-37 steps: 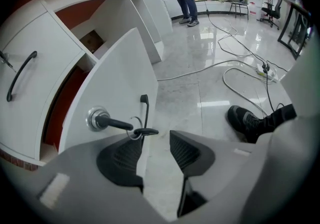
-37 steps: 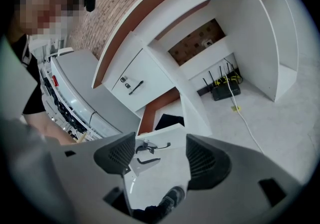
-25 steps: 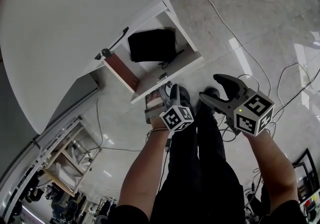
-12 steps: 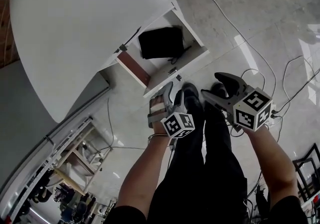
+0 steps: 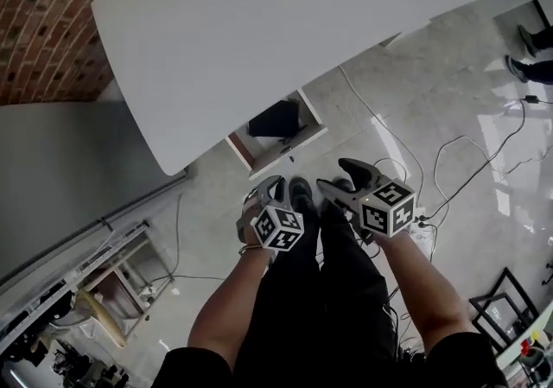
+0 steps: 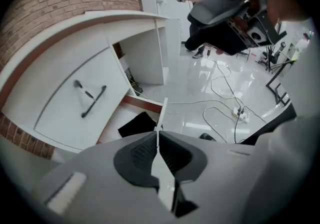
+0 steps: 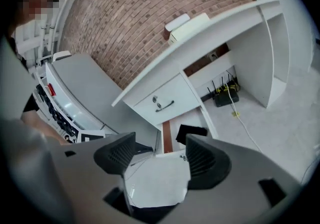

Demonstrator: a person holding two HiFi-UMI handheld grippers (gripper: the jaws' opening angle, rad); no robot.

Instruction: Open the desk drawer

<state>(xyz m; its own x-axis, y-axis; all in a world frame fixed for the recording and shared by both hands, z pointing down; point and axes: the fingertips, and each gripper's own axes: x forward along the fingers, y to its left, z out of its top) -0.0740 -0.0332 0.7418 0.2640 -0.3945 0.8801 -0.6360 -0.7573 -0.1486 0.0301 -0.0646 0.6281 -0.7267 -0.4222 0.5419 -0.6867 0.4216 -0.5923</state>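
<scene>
The left gripper (image 5: 275,186) is clenched: its own view shows the two dark pads (image 6: 141,154) pressed flat together with nothing between them (image 6: 158,135), the jaws having just snapped closed on empty air. The right gripper (image 5: 332,174) is released, its ribbed pads (image 7: 206,160) standing wide apart and gripping nothing (image 7: 157,155). In the head view both grippers hang side by side, near each other, above the person's black trousers (image 5: 324,291) and dark shoes (image 5: 301,192), each held by a bare forearm. Neither gripper touches the furniture. Just beyond them the desk drawer (image 5: 291,148) stands pulled out from under the white desk (image 5: 285,23), its white front panel towards the person and a reddish-brown side wall (image 5: 241,149) exposed. A flat black object (image 5: 274,118) lies inside it; the same object shows in the left gripper view (image 6: 137,124) and in the right gripper view (image 7: 191,131). Directly above the open drawer sits a closed white drawer front with a black bar handle (image 7: 164,106), also visible from the left gripper (image 6: 93,101). A pale box (image 7: 189,24) rests on the desktop against a red brick wall (image 5: 43,23). Under the desk, a small black device with antennas (image 7: 226,96) stands on the glossy light floor. White cables (image 5: 462,149) trail across that floor to the right.
</scene>
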